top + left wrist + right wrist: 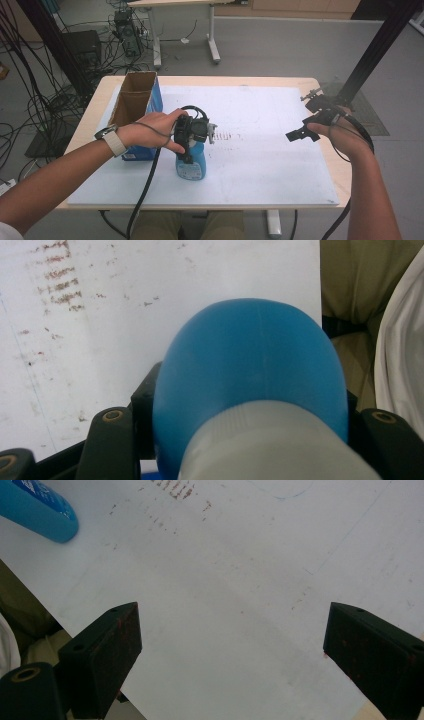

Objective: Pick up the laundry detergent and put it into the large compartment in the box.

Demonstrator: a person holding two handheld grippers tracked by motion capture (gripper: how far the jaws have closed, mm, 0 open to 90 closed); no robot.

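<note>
At center frame, our left gripper (189, 145) pinches the blue bottle (192, 162) by its neck, ready to lift; our right gripper (230, 650) waits spread at right.

Overall light: even, soft indoor light from above, moderately bright.
Board (260, 165): pale and bright, without hard glare; stains stayed legible.
Shadows: faint and short beside the blue bottle (191, 162) and the cardboard box (134, 97).
High view: fairly sharp, slightly grainy, with straight lines bowed near the edges.
Left gripper view: the bottle was close and soft, its grey top blurred.
Right gripper view: black pads (107, 655) were dim; the board was slightly hazy.
</note>
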